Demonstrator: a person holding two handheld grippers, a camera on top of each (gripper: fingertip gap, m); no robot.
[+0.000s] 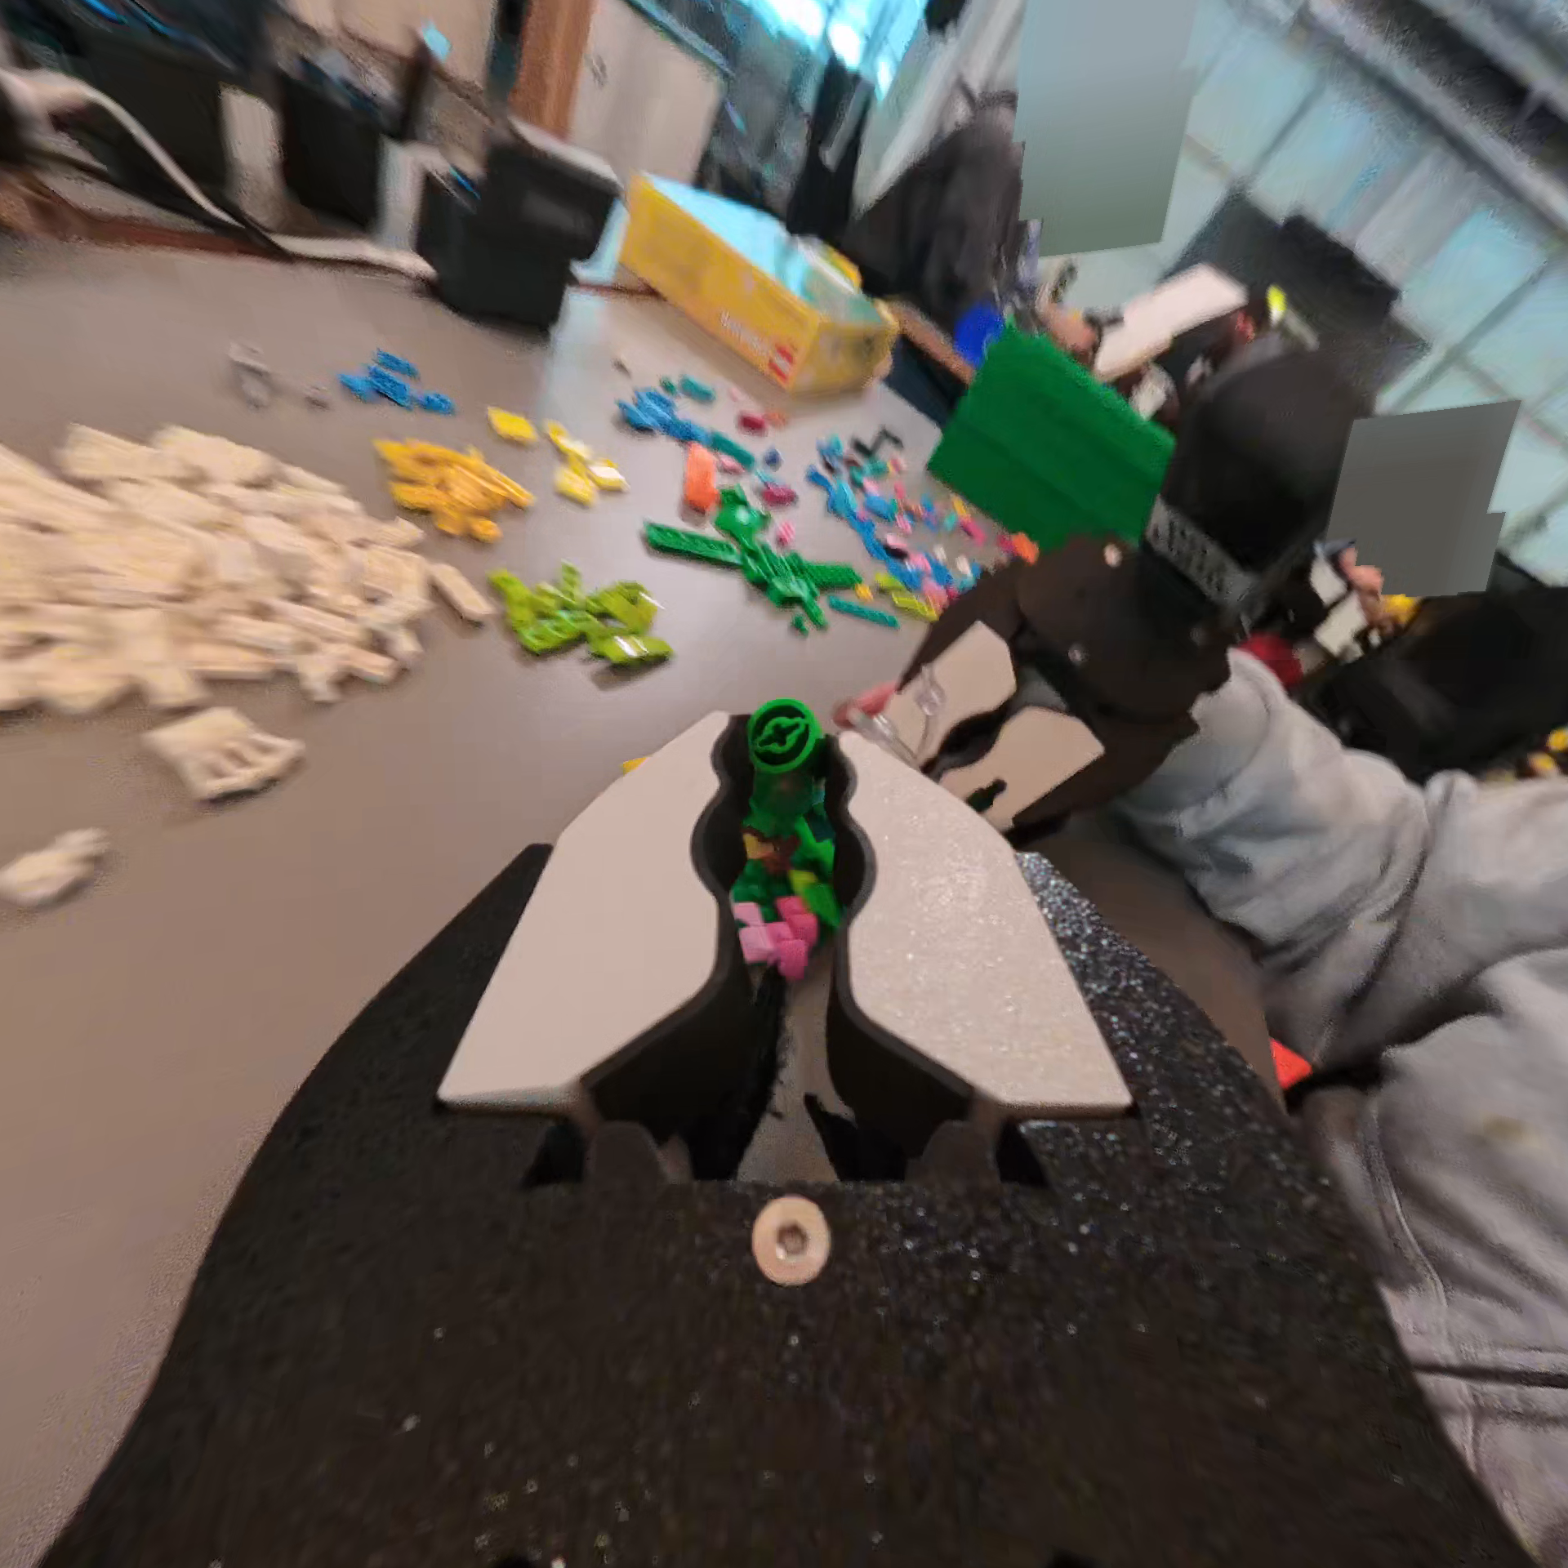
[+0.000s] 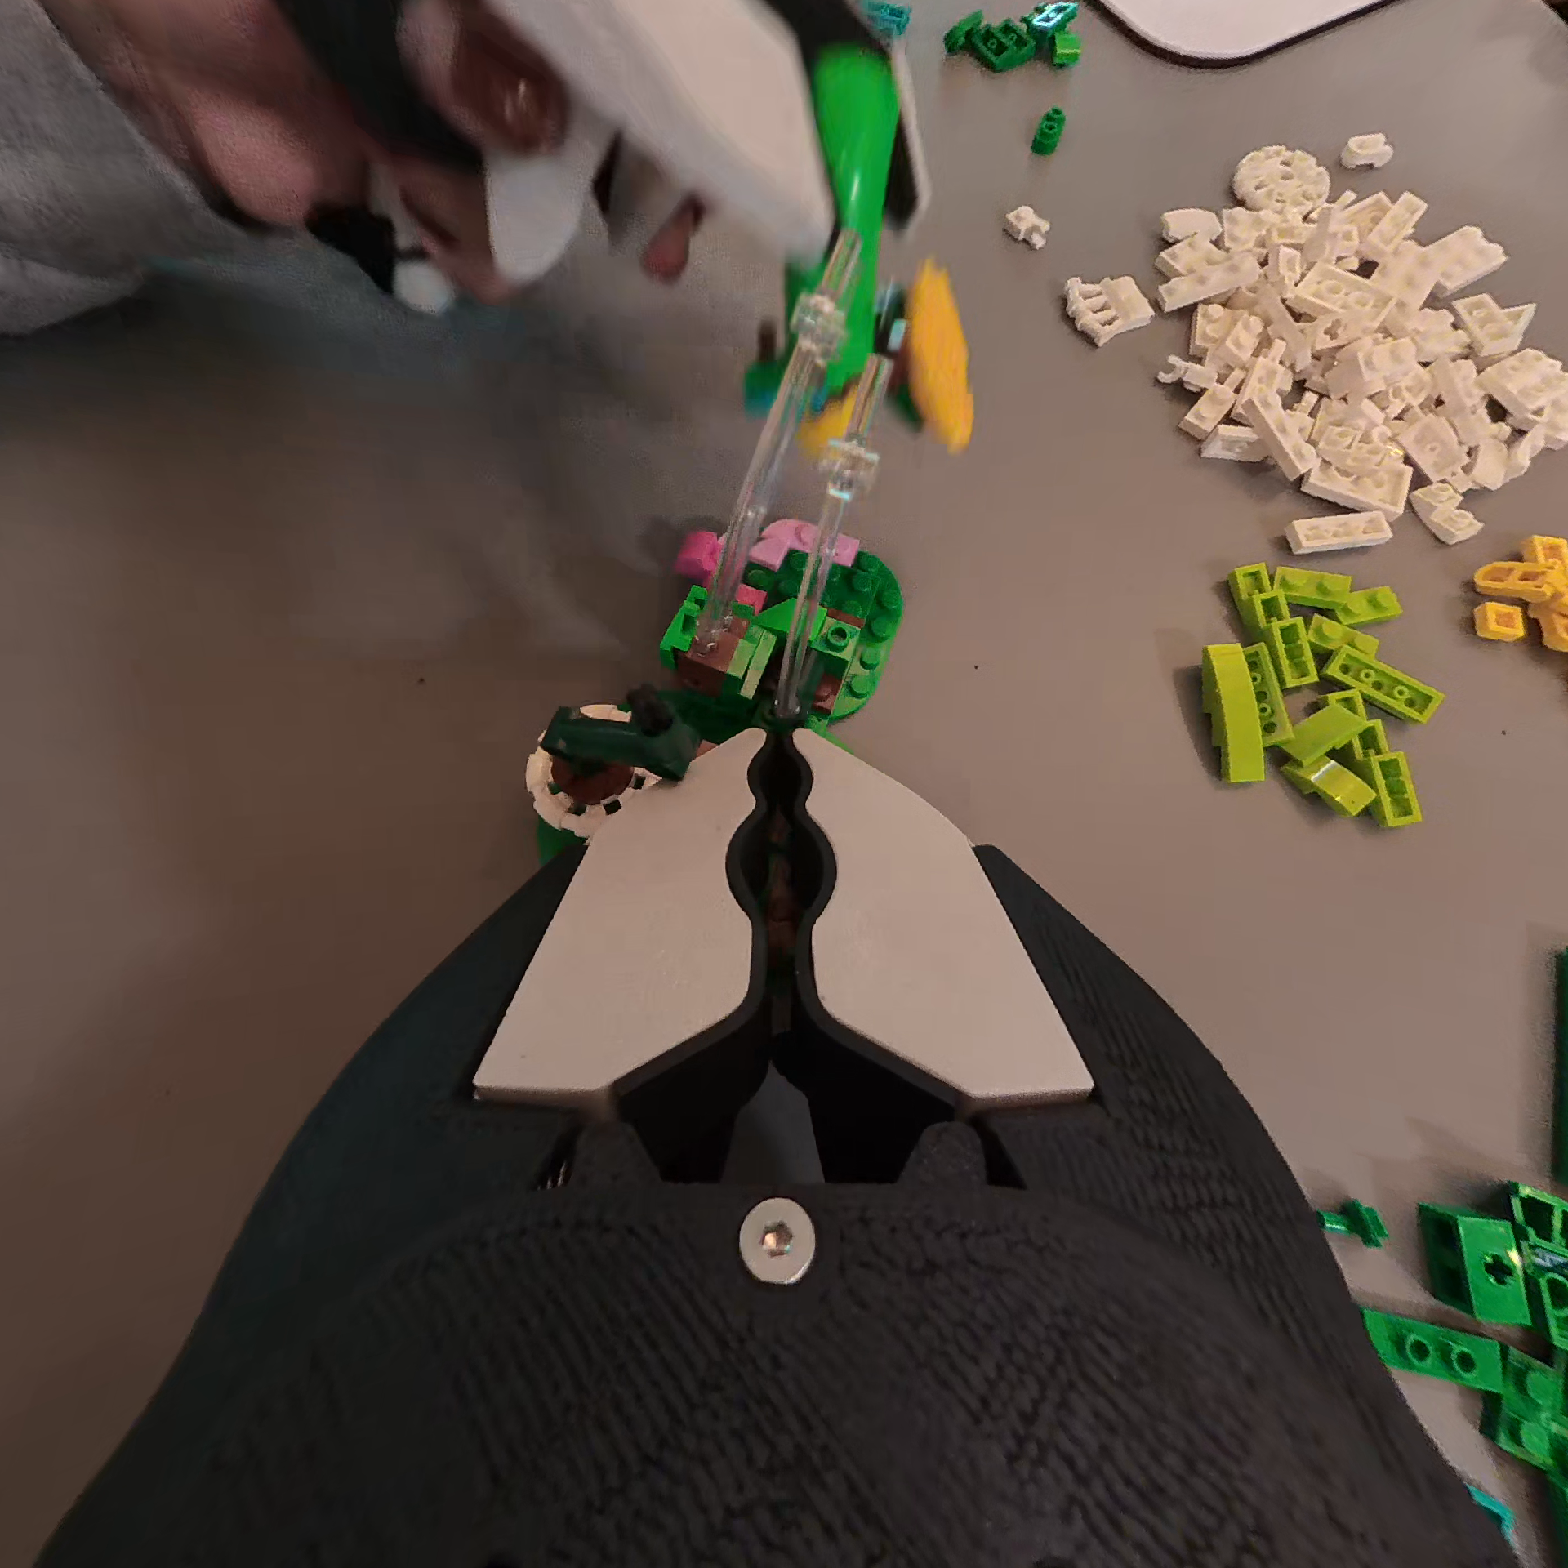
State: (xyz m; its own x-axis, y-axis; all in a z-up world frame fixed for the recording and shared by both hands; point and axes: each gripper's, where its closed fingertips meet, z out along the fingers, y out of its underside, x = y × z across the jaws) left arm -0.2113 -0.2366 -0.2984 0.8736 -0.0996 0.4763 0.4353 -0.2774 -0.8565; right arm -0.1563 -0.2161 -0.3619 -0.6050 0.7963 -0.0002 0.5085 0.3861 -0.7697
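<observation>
Brick model (image 2: 789, 628): small build on a rounded green plate, with pink, brown and lime bricks, standing on the grey worktop (image 2: 339, 764) just ahead of the right gripper (image 2: 781, 740). Two clear rods (image 2: 814, 543) rise from the model, tilted away toward the top of the view. A green stem (image 2: 853, 187) runs on above them to the left gripper, seen blurred at upper left with a hand (image 2: 280, 127) behind it.

Right gripper: fingertips drawn together, nearly touching, at the foot of the nearer clear rod. Whether the pads press on the rod or on the model's edge, cannot tell. A dark green piece over a white round piece (image 2: 585, 764) lies just left of the left fingertip.

Left gripper (image 1: 785, 747): fingers clamped on the green stem (image 1: 785, 738). Its round end with a cross-shaped hole shows between the tips. Green and pink bricks of the model are visible down through the gap between the fingers.

Around, left wrist view: large pile of white bricks (image 1: 170, 577) at left, lime pile (image 1: 585, 611), yellow pile (image 1: 450, 488), green plates (image 1: 764, 560), mixed blue and pink pieces (image 1: 891, 509), yellow box (image 1: 747, 288) at the back. Right wrist view: white pile (image 2: 1358, 356) and lime pile (image 2: 1324, 679) to the right, well apart from the model.
</observation>
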